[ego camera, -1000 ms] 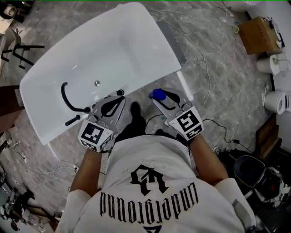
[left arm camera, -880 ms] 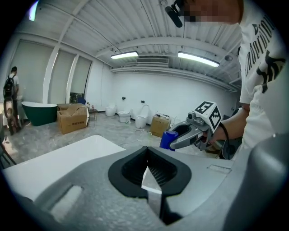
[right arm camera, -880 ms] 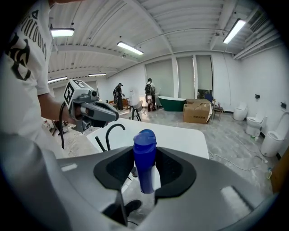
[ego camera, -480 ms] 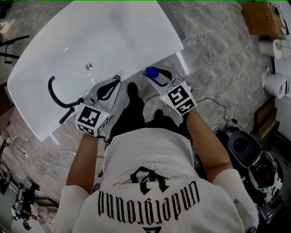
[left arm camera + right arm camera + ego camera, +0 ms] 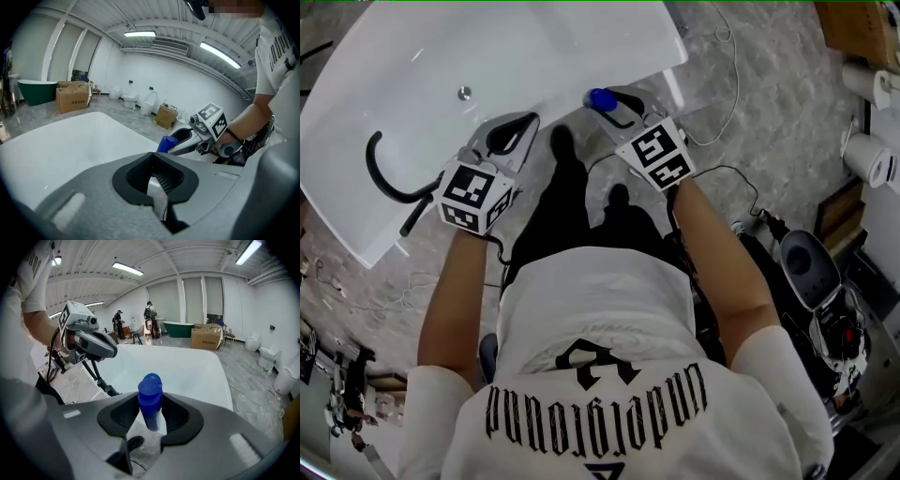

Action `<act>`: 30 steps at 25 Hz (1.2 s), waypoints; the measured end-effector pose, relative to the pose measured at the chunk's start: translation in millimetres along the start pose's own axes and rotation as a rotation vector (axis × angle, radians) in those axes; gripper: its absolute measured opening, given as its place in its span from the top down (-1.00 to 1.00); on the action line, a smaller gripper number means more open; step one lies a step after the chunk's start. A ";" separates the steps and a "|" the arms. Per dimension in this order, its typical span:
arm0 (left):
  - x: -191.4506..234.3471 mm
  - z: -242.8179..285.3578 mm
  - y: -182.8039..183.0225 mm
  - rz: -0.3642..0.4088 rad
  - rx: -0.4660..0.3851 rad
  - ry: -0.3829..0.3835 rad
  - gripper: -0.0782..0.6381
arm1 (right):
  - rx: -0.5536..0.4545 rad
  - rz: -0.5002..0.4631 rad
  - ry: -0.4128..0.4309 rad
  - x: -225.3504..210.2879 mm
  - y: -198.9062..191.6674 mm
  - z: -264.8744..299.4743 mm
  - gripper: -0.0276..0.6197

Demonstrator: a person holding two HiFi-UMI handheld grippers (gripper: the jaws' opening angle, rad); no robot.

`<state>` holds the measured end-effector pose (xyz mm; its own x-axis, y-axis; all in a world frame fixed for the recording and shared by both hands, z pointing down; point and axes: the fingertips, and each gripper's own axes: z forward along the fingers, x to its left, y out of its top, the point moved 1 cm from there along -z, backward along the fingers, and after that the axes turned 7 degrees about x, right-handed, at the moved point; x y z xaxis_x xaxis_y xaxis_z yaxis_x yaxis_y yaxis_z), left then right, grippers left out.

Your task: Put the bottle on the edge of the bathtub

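Bottle (image 5: 150, 399), blue and capped, clamped upright between the jaws of right gripper (image 5: 150, 417), just at the near rim of white bathtub (image 5: 441, 56); contact with the rim not discernible, contents not visible through the blue wall. Left gripper (image 5: 508, 136) over the same rim, jaws together on nothing. Inside the bathtub: curved black hose (image 5: 382, 173) on the bottom, round metal drain (image 5: 464, 93) near it.

This is a big plain hall storing bathroom fittings, not a home. A white bathtub (image 5: 487, 56), a green bathtub (image 5: 35, 91), toilets (image 5: 148, 106) and cardboard boxes (image 5: 73, 96) stand loose under strip lights (image 5: 140, 33).
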<state>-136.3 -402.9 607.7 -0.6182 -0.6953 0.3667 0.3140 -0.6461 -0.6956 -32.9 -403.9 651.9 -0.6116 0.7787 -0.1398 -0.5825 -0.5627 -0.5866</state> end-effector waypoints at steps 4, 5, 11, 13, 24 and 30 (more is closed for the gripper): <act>11.9 6.4 -13.7 -0.016 0.031 -0.005 0.76 | 0.039 0.000 0.014 -0.4 -7.9 23.8 0.46; 14.6 8.4 -15.8 -0.018 0.037 -0.007 0.76 | 0.047 -0.006 0.012 -2.1 -9.0 29.1 0.46; 21.5 17.3 -27.8 -0.035 0.064 -0.013 0.76 | 0.105 -0.029 0.010 -5.4 -26.4 54.5 0.46; 22.6 19.7 -28.9 -0.042 0.064 -0.016 0.76 | 0.122 -0.041 0.002 -5.5 -27.3 61.5 0.46; 21.1 16.8 -37.7 -0.071 0.065 -0.023 0.76 | 0.141 -0.069 -0.026 8.7 -36.1 73.2 0.46; 16.3 17.5 -41.9 -0.087 0.067 -0.022 0.76 | 0.162 -0.091 -0.026 14.2 -41.4 74.0 0.45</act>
<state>-147.0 -392.6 653.6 -0.6296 -0.6418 0.4379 0.3076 -0.7234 -0.6181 -57.0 -390.1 733.2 -0.5650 0.8221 -0.0703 -0.7131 -0.5294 -0.4597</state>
